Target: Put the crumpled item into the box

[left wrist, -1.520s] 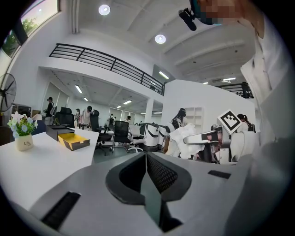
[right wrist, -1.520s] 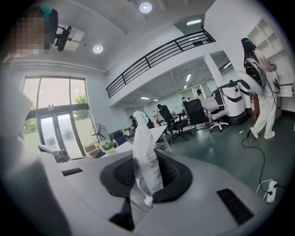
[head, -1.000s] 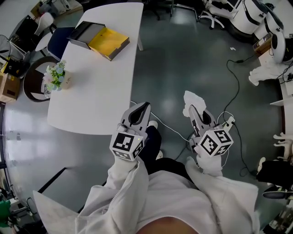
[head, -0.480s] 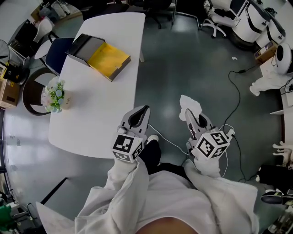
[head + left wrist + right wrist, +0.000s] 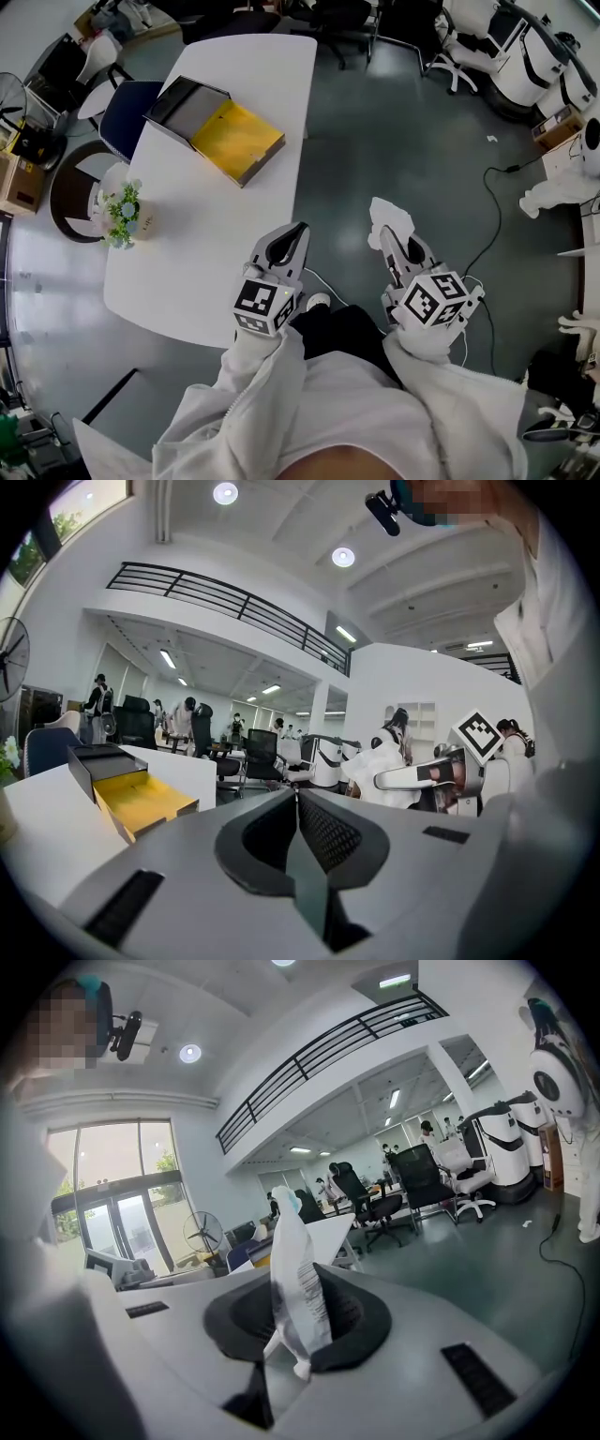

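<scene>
A crumpled white packet (image 5: 389, 217) sticks out of my right gripper (image 5: 394, 239), whose jaws are shut on it; the right gripper view shows the crumpled white packet (image 5: 295, 1283) pinched between the black pads, over the floor and right of the table. The open box (image 5: 217, 128), yellow inside with a grey lid, lies on the far part of the white table (image 5: 211, 211); the left gripper view shows the open box (image 5: 131, 794) at its left. My left gripper (image 5: 286, 242) hangs at the table's near right edge, jaws shut and nothing in them.
A small pot of flowers (image 5: 127, 213) stands near the table's left edge. A blue chair (image 5: 127, 105) and a round stool sit to the table's left. Cables (image 5: 487, 220) trail over the grey floor on the right, with office chairs (image 5: 459, 61) and white machines behind.
The view has shifted so that the table and box now sit lower and closer. Both grippers kept their places in front of the person, the packet still held.
</scene>
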The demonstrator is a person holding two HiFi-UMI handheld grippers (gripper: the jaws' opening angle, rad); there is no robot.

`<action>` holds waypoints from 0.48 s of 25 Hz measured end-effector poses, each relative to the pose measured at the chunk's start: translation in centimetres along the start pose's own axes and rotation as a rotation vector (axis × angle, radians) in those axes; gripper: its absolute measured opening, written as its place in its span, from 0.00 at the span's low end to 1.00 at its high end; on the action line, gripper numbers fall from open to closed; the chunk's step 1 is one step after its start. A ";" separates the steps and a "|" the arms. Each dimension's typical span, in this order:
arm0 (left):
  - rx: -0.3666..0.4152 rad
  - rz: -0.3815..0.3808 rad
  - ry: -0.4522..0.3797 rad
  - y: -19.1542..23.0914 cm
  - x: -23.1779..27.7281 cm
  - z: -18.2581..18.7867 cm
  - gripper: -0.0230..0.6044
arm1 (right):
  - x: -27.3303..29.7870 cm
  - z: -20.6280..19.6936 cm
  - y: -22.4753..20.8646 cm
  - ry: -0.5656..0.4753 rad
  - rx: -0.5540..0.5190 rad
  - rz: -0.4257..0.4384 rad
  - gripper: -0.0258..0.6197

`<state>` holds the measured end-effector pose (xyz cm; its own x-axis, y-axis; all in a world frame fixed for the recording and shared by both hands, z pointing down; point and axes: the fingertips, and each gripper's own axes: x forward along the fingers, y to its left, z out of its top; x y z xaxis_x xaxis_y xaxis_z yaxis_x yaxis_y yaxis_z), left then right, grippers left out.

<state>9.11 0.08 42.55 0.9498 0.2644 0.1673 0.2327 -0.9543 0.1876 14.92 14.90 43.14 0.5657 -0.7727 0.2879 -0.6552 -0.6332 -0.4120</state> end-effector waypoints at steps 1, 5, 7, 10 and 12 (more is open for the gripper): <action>-0.004 0.002 0.003 0.3 0.1 -0.2 0.07 | 0.4 -0.2 0.1 0.005 0.001 0.003 0.15; -0.014 0.003 0.015 0.9 0.2 -0.5 0.07 | 0.9 -0.4 0.1 0.022 0.004 0.000 0.15; -0.016 0.005 0.018 1.0 0.3 -0.5 0.07 | 0.9 -0.2 -0.4 0.025 0.007 -0.009 0.15; -0.023 0.014 0.022 1.3 0.4 -0.7 0.07 | 1.4 -0.1 -0.9 0.033 0.009 -0.010 0.15; -0.027 0.027 0.025 1.8 0.4 -0.8 0.07 | 2.1 0.1 -1.1 0.043 0.008 -0.004 0.15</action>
<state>9.72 -1.43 43.75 0.9501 0.2423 0.1965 0.2009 -0.9571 0.2090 16.86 13.93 44.14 0.5466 -0.7713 0.3261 -0.6484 -0.6363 -0.4179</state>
